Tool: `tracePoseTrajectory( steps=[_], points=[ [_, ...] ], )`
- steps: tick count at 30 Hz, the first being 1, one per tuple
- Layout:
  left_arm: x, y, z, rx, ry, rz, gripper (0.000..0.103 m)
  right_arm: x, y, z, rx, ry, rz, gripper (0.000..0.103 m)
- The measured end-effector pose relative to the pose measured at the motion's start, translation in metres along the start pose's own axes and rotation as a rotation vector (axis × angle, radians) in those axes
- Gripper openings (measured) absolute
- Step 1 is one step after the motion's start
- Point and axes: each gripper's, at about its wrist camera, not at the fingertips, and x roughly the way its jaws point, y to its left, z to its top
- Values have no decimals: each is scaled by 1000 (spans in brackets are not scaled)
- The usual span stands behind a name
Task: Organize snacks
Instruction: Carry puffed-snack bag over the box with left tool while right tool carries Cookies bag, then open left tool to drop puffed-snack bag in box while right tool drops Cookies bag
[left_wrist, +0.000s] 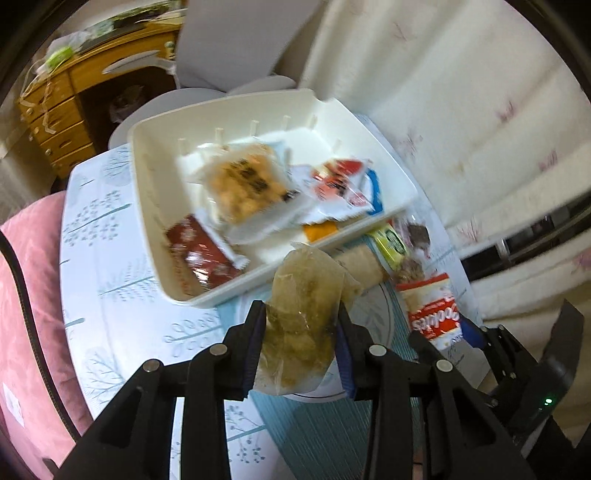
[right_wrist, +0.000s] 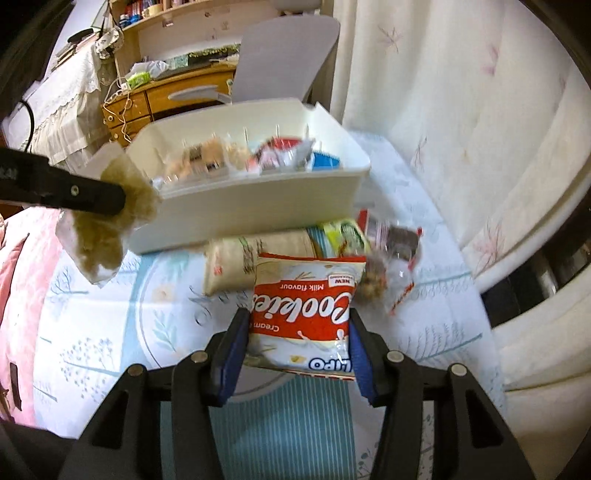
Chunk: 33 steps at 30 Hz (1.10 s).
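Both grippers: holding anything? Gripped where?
Left gripper: clear snack bag, pinched across its lower half. Right gripper: cookie packet, by its side edges.

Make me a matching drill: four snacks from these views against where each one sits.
Things:
1. cookie pack
2. clear bag
3. red packet
4. beige pack

Places:
A. in the white bin
B. in the left gripper
C. on the table, in front of the bin
D. in the right gripper

Pairs: 1-D, 2-B, 3-A, 4-C
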Motion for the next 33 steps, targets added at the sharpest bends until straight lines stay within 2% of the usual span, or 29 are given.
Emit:
tracePoseTrajectory(
  steps=[4, 12, 18, 24, 25, 26, 27, 28, 29, 33],
  points=[
    [-8, 26, 10, -78, -33, -14, 34, -10, 12, 22, -6, -20, 1, 51],
    [-14, 69, 27, -190, -153, -60, 34, -17, 41, 75, -63, -61, -1, 51],
    [-12, 83, 34, -246, -206, -99, 34, -11, 62, 111, -101, -87, 37, 51],
    [-10, 85, 33, -278, -194, -101, 34, -4, 75, 137, -138, -117, 45, 52],
    [-10, 83, 32, -279, -195, -101, 35, -3, 75, 140, -136, -124, 48, 52],
    [-11, 82, 32, -273, -194, -96, 45, -2, 74, 142, -127, -131, 55, 54],
    [-12, 80, 32, -263, -189, -83, 52, 0, 72, 143, -118, -129, 59, 62],
    [-12, 78, 32, -258, -187, -71, 65, 4, 71, 145, -106, -112, 66, 68],
    [-14, 76, 30, -253, -189, -49, 67, 7, 69, 145, -100, -100, 71, 77],
    [-22, 71, 22, -268, -207, -25, 70, 14, 60, 143, -63, -77, 78, 78]
  ],
)
